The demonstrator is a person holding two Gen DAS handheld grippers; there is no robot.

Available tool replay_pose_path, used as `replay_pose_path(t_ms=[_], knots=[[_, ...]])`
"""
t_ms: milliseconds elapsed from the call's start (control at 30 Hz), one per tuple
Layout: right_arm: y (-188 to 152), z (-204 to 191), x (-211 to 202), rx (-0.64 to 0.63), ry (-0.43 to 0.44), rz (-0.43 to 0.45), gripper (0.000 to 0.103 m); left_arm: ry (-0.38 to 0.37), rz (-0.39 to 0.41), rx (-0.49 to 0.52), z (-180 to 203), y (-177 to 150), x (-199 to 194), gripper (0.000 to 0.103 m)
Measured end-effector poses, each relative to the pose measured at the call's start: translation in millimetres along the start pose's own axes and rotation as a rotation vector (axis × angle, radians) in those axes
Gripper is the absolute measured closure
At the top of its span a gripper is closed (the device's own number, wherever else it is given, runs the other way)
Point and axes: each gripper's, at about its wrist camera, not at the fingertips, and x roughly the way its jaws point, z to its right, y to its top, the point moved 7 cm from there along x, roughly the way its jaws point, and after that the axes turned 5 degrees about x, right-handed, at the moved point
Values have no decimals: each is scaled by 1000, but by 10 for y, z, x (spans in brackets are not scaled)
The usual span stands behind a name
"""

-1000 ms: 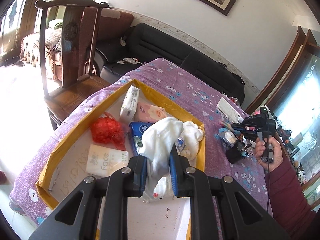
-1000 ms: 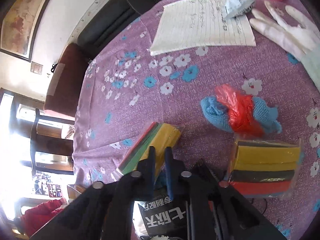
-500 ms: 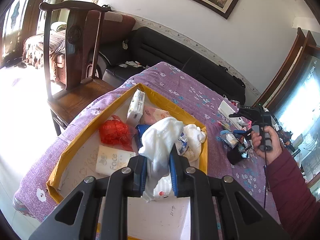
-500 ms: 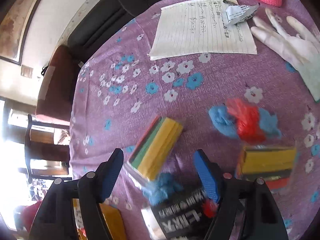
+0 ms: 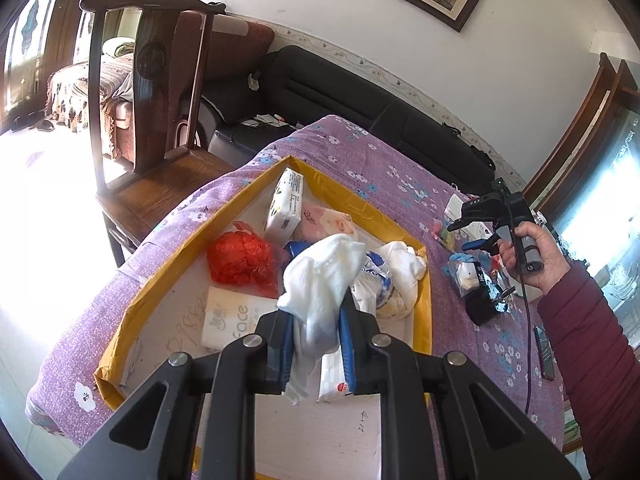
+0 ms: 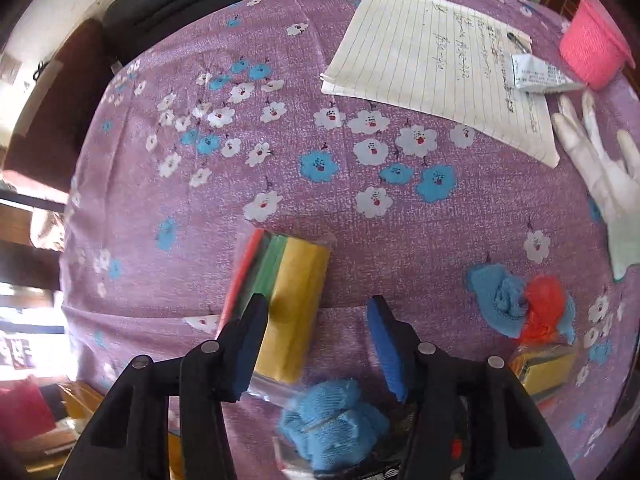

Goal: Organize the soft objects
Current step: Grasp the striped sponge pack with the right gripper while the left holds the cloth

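My left gripper (image 5: 316,332) is shut on a white cloth (image 5: 324,276) and holds it above the open cardboard box (image 5: 168,276). The box holds tissue packs (image 5: 285,206), a red plastic bag (image 5: 242,260) and other white soft items. My right gripper (image 6: 316,336) is open and empty above a pack of coloured sponge cloths (image 6: 286,292) on the purple flowered tablecloth (image 6: 280,184). A blue knit item in a clear bag (image 6: 332,424) lies just under it. The right gripper also shows in the left wrist view (image 5: 476,236), held in a hand.
A blue and red cloth bundle (image 6: 520,304), a second sponge pack (image 6: 544,368), a white glove (image 6: 600,176), a lined notepad (image 6: 440,68) and a pink knit cup (image 6: 592,52) lie on the table. A wooden chair (image 5: 160,120) stands left of the box.
My right gripper opened from shut and moved over the sponge pack. My left gripper rose a little, still holding the white cloth.
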Motion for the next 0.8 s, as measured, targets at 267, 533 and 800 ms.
replay_pose_path(t_ms=[267, 533, 800], knots=[[42, -223, 194, 32, -15, -17, 28, 10, 2, 31, -2, 36, -16, 85], [-127, -617, 118, -175, -136, 106, 61, 46, 1, 30, -128, 5, -54, 85], [-805, -734, -679, -299, 35, 183, 61, 56, -93, 52, -156, -227, -3, 85]])
